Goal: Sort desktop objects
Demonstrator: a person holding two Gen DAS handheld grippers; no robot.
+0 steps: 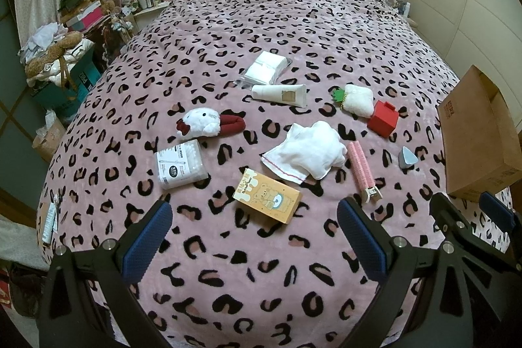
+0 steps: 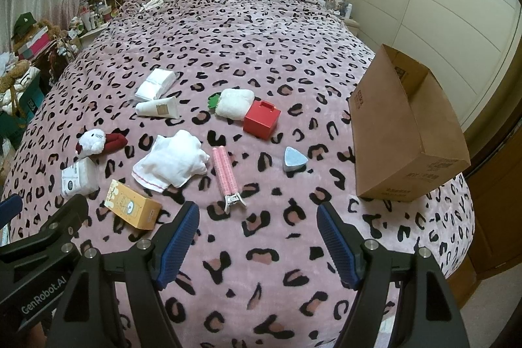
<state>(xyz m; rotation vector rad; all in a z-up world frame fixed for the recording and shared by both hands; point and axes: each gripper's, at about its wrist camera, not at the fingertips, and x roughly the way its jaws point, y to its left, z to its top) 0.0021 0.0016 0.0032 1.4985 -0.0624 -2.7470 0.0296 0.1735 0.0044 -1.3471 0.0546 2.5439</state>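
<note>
**Both grippers wide open over the scattered bed**

The left gripper and right gripper hang above the leopard-print bedspread, jaws spread fully, holding nothing. Take the white cloth as centre: the pink roller clip lies just right of it, the yellow box nearer the grippers, the red box beyond, and the open cardboard box far right at the bed's edge.

Pink leopard-print bedspread, red box, brown carton
</note>
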